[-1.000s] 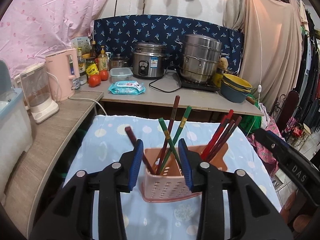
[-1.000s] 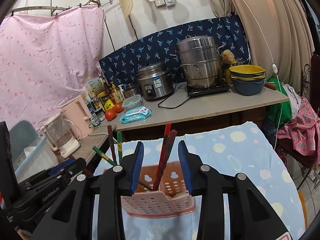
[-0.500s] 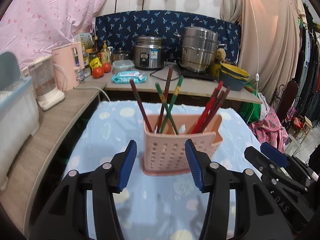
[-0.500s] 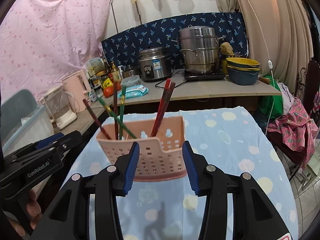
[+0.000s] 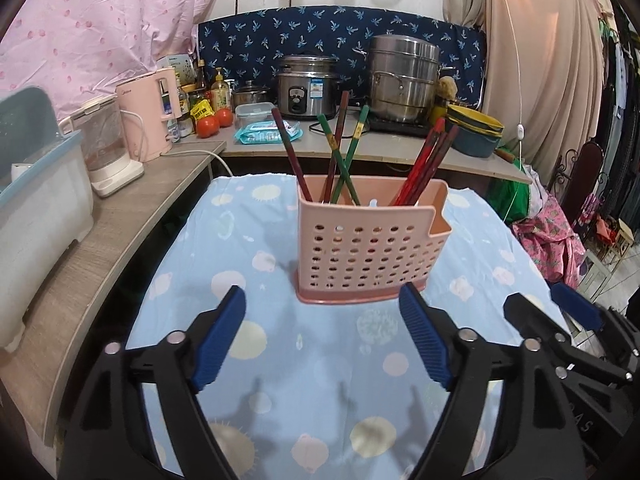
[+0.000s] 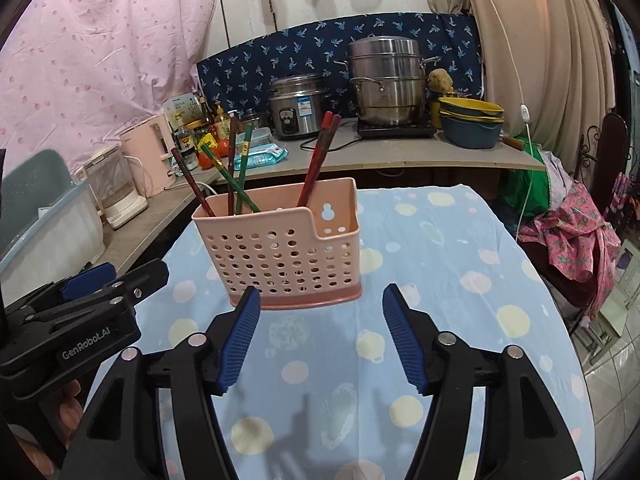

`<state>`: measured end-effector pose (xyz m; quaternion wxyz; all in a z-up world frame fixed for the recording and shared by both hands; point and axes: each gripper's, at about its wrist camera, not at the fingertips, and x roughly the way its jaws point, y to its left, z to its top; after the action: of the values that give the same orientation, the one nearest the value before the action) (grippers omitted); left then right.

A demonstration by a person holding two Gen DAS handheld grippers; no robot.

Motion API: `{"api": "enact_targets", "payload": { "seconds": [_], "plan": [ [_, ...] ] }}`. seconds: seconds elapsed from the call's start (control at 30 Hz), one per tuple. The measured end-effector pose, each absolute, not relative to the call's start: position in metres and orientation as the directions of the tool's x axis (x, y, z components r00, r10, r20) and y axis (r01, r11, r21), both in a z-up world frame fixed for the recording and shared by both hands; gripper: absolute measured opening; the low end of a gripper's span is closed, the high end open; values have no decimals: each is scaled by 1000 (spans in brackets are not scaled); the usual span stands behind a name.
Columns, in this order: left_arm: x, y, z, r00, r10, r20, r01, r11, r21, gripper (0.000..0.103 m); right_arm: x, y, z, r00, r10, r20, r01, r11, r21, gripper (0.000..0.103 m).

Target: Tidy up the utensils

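Observation:
A pink perforated utensil basket [image 5: 370, 248] stands upright on the blue dotted tablecloth [image 5: 280, 352]; it also shows in the right wrist view [image 6: 288, 256]. Dark red and green chopsticks [image 5: 340, 156] lean in its left compartment, and red chopsticks [image 5: 430, 164] lean in the right one. My left gripper [image 5: 322, 334] is open and empty, a short way in front of the basket. My right gripper [image 6: 320, 334] is open and empty too, just before the basket's base. Each gripper shows at the edge of the other's view.
A wooden counter [image 5: 104, 224] runs along the left with a blender jug [image 5: 106, 148], a pink kettle [image 5: 150, 114] and a plastic bin [image 5: 36, 200]. The back counter holds a rice cooker [image 5: 306, 90], a steel steamer pot [image 5: 404, 76] and stacked bowls [image 5: 474, 132]. Clothes hang at the right.
Both grippers have pulled back from the basket and opened wider. The basket, held up between them a second ago, now stands free on the cloth.

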<state>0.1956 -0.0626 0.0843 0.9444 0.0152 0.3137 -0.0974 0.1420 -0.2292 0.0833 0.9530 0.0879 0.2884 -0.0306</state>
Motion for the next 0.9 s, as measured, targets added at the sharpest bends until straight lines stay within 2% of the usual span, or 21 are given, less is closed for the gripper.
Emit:
{"api": "enact_targets", "payload": {
  "seconds": [0.17,0.23,0.27,0.5,0.57,0.9],
  "plan": [
    [189,-62,76,779,-160,-607,184,983,-22,86,133,-229,79,830,-31,-557,130,982,138,73],
    [187,-61,73,777,-152,-611,179,984,-18,87,131,-230,77,830,-34,-557,132,982,136,84],
    [187,-61,72,775,-150,-614,177,984,-18,88,130,-231,76,828,-34,-560,131,982,135,86],
    [185,-58,67,771,-125,-624,157,988,-4,93,127,-228,71,819,-50,-572,133,986,105,87],
    [186,-57,65,768,-120,-629,152,988,-3,96,128,-229,69,808,-48,-587,134,986,104,98],
    [183,-60,56,758,-89,-647,137,990,23,96,121,-228,64,812,-89,-576,155,986,66,96]
  ]
}}
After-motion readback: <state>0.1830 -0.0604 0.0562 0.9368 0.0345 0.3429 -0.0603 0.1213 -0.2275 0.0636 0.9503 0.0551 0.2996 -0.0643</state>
